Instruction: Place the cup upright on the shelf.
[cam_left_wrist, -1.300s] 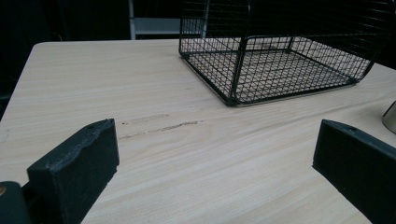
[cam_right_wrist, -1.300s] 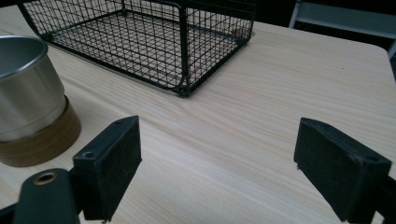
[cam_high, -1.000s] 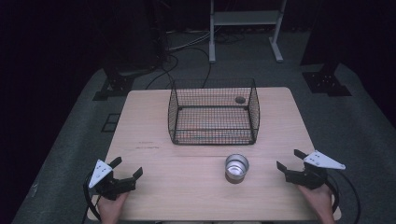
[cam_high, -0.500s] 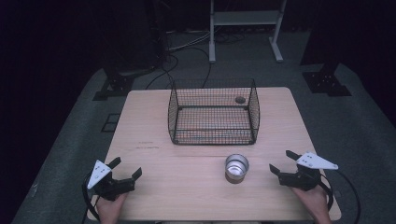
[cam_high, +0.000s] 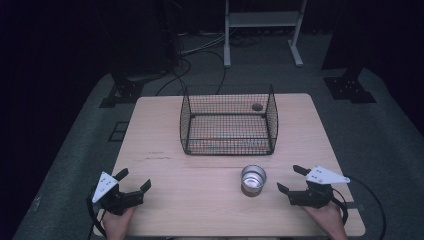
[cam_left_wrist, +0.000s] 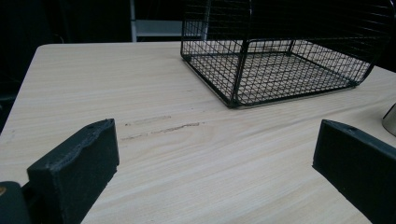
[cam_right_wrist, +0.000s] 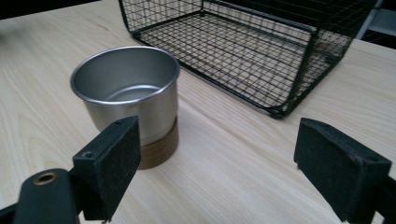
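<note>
Small dark object (cam_high: 257, 106) behind black wire basket (cam_high: 228, 120): too small to identify. Steel cup with wooden base (cam_high: 253, 179) upright on pale wood surface (cam_high: 165, 135), just beside right gripper (cam_high: 293, 180), jaws wide. Left gripper (cam_high: 133, 180) likewise wide. Dark room.

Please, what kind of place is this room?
Probably a lab or recording studio, not a home. A bare light wooden table stands on grey carpet amid dark surroundings, loose black cables run over the floor behind it, and a white metal stand stands farther back.
</note>
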